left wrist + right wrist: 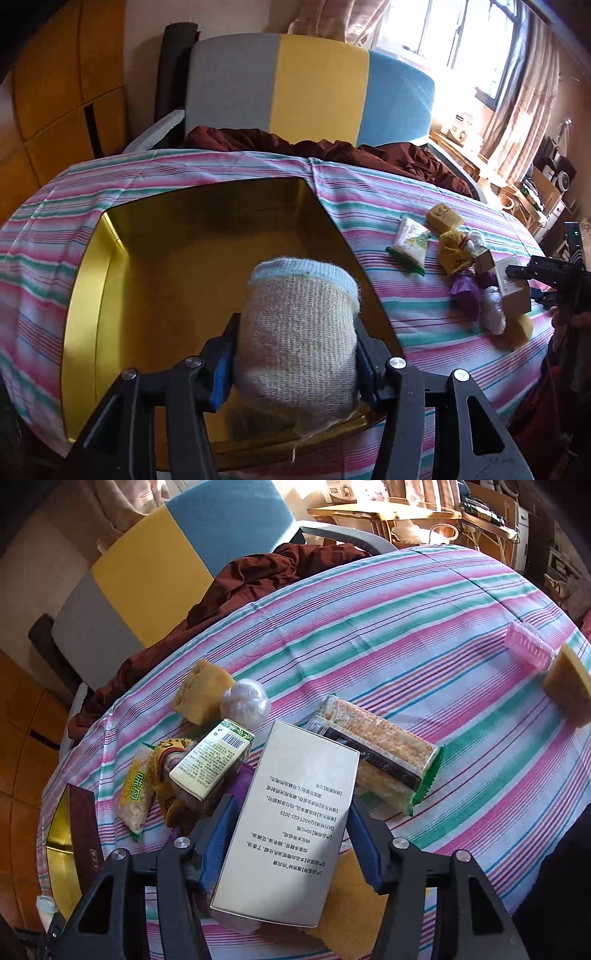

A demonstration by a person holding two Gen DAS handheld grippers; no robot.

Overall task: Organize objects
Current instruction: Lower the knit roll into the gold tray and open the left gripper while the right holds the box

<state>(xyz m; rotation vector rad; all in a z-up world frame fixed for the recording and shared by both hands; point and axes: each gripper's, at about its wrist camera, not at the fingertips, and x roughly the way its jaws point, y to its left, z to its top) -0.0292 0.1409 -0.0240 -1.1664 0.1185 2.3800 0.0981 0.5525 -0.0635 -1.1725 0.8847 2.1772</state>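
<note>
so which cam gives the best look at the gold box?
Left wrist view. The gold box fills the middle of the frame, open, with its inside and walls visible behind the rolled sock in the left tongs. The right wrist view catches only a corner at its lower left edge.

Left wrist view: close over gold box (110,295), angled steeply down, chair (314,85) at 12 o'clock. Right wrist view: close above the clutter, also steeply down, chair (155,565) at 10 o'clock. Both share the striped cloth (424,206) and the box rim (59,842).
</note>
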